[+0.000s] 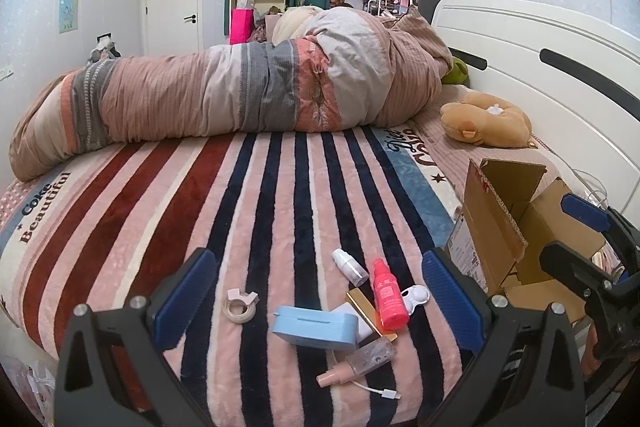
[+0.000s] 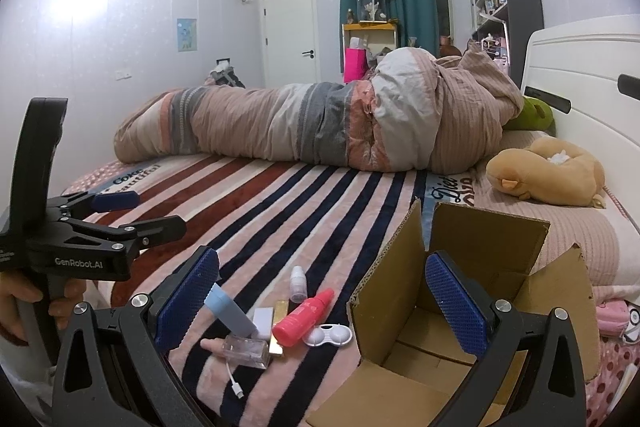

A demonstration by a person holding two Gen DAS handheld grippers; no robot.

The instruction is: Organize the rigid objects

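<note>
Striped bedding (image 1: 280, 187) is soft, so the wide-open left gripper (image 1: 316, 291) should straddle the red bottle (image 1: 389, 297) squarely before boxing it in the cardboard box (image 2: 384, 291).

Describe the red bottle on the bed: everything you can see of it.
The red bottle is small, coral-red plastic by the look of it, with a narrow spray-type cap and a printed label with a square code. It lies on its side on the striped blanket, leaning over a gold bar-shaped item, touching the white contact lens case. Neither gripper holds it.
</note>
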